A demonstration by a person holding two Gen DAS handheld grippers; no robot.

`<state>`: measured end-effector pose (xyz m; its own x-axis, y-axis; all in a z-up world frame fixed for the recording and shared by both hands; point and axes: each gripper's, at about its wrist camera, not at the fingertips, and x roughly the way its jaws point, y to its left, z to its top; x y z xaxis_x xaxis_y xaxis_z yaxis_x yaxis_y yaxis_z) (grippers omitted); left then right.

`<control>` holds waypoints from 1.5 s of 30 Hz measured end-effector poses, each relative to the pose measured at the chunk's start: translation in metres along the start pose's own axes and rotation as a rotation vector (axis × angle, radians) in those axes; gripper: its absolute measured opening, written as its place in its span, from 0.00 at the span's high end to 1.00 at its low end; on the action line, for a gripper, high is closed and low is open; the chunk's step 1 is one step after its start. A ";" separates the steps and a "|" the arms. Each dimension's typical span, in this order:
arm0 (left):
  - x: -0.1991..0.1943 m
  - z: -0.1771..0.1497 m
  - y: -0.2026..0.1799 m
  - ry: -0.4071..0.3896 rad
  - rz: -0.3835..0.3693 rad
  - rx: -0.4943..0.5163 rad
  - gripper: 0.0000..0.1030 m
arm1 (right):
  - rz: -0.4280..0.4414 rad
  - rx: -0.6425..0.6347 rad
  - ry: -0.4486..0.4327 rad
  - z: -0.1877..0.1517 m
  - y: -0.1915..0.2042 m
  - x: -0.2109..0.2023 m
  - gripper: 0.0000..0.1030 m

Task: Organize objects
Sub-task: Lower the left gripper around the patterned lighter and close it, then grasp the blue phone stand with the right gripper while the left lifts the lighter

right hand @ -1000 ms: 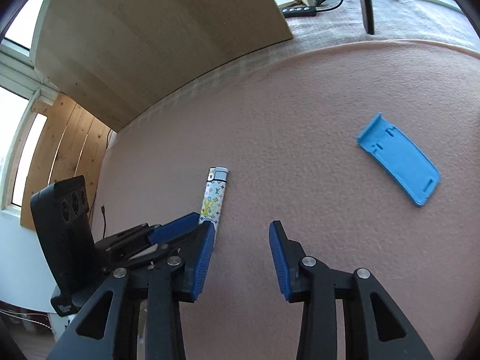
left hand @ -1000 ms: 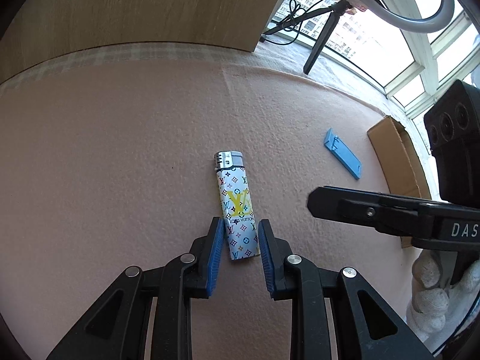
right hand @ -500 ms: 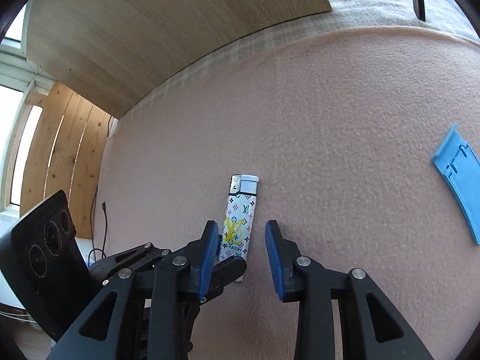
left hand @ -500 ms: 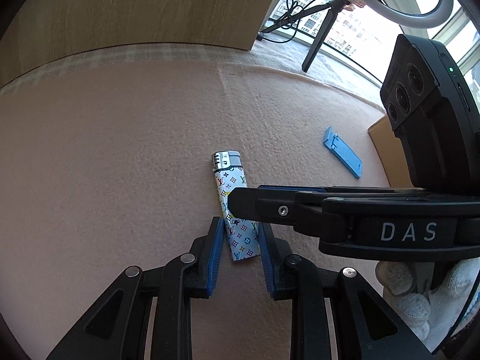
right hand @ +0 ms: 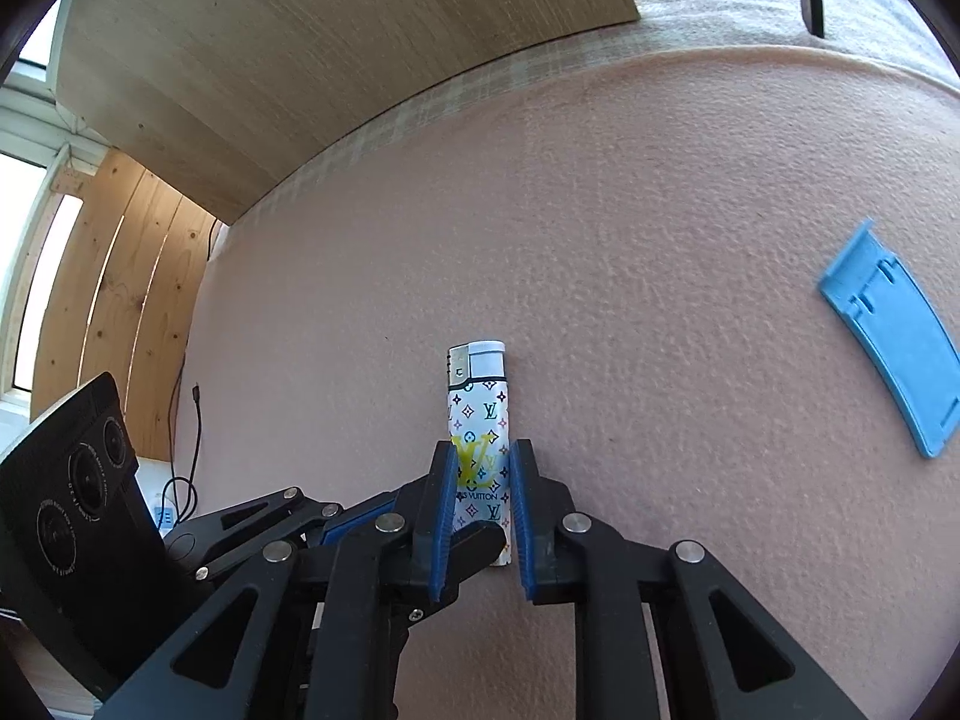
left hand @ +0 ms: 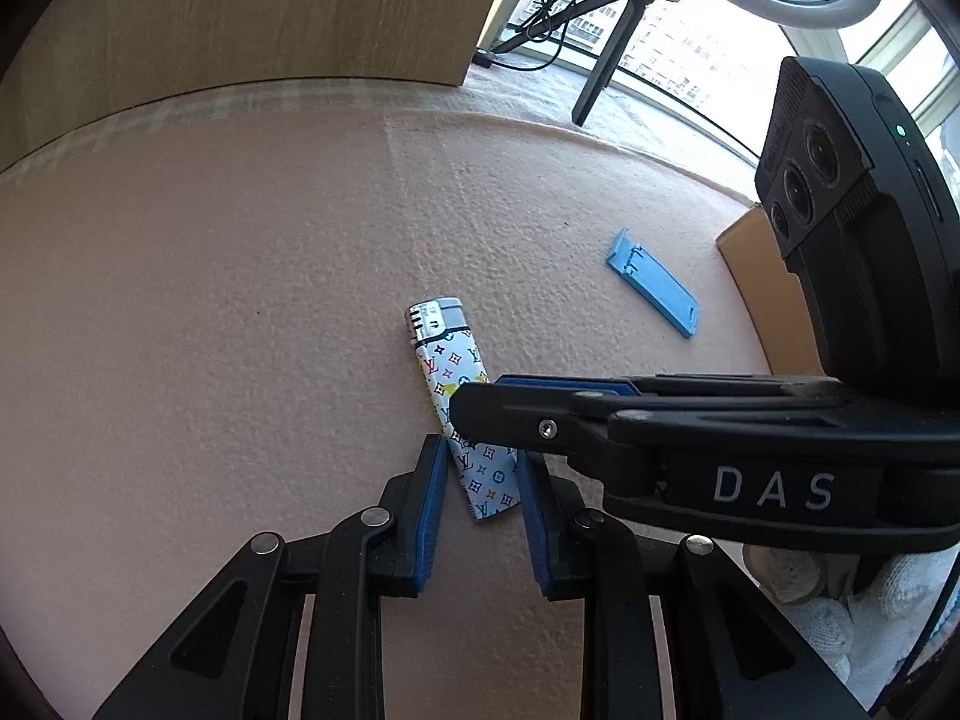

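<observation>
The lighter (right hand: 478,420) lies flat on the pink cloth (right hand: 660,240), long axis running 12 to 6 o'clock from the right gripper (right hand: 478,462), metal cap at 12. That gripper's 2 pads flank the lighter's middle, pressed to its sides or nearly so; whether they truly pinch it I cannot tell. The left gripper (left hand: 477,462) straddles the base end, slightly spread, body tilted toward 11. Both sit equally near. A blue plastic piece (right hand: 894,336) lies well apart at 2 o'clock.
</observation>
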<state>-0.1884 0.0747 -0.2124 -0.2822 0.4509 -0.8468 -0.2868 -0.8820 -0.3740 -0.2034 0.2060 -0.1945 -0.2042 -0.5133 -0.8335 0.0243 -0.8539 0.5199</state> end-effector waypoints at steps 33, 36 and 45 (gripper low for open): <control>0.018 0.015 -0.037 0.014 0.183 0.020 0.75 | -0.306 -0.016 -0.112 0.054 -0.106 -0.070 0.62; 0.020 0.015 -0.038 0.017 0.196 0.028 0.76 | -0.297 -0.032 -0.101 0.051 -0.101 -0.066 0.62; 0.017 0.005 -0.048 0.020 0.234 0.063 0.76 | -0.407 -0.204 -0.058 0.033 -0.069 -0.050 0.61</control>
<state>-0.1845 0.1251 -0.2071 -0.3294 0.2321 -0.9152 -0.2726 -0.9514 -0.1431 -0.2273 0.2936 -0.1829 -0.2917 -0.1317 -0.9474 0.1217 -0.9875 0.0998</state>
